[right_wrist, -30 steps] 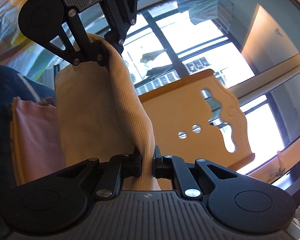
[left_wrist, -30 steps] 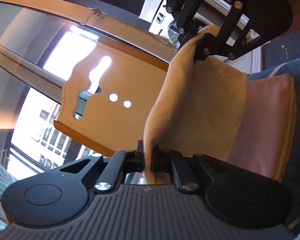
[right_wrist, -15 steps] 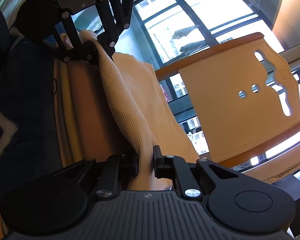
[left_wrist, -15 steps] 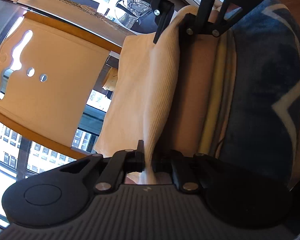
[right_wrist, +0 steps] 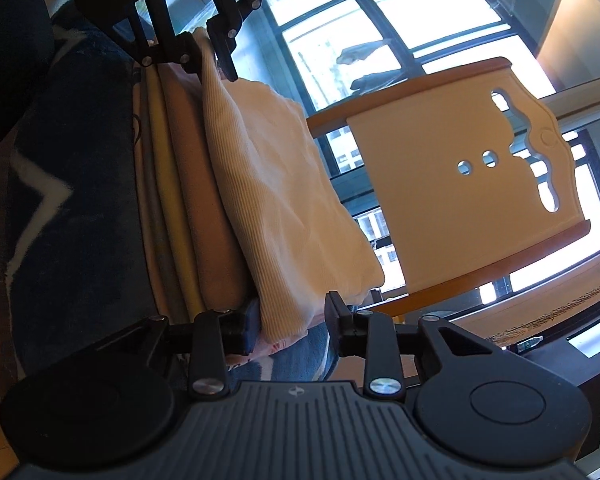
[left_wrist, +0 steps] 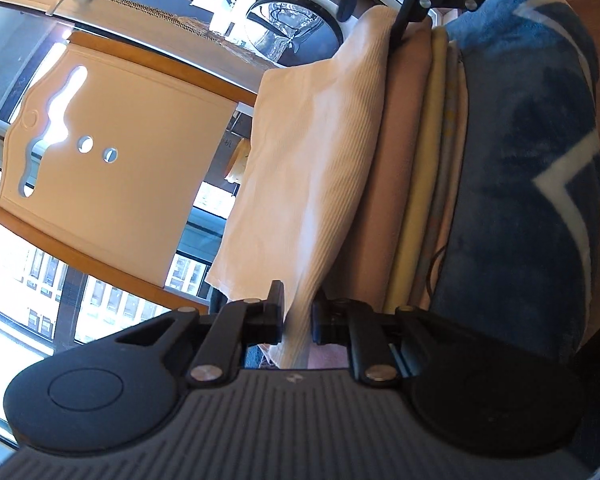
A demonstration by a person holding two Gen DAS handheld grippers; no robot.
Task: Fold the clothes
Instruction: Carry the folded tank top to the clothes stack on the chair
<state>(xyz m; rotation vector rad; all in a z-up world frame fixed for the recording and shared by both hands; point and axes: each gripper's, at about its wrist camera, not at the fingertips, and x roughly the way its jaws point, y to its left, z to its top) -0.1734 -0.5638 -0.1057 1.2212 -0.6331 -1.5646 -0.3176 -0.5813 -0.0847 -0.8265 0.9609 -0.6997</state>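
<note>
So I've got the ribbed cream garment [left_wrist: 312, 168] sitting on top of the stack of folded clothes [left_wrist: 420, 184], which lies on the blue blanket [left_wrist: 532, 184]. My left hand-held gripper [left_wrist: 296, 316] has its fingers narrow with the garment's edge running between them, though there's a bit of gap, so I can't tell if it's actually pinching. My right hand-held gripper [right_wrist: 288, 328] is spread wider around the opposite corner, fabric touching just one finger. The wooden headboard [right_wrist: 460, 200] stands beyond the stack, in front of the window [right_wrist: 340, 20].
</note>
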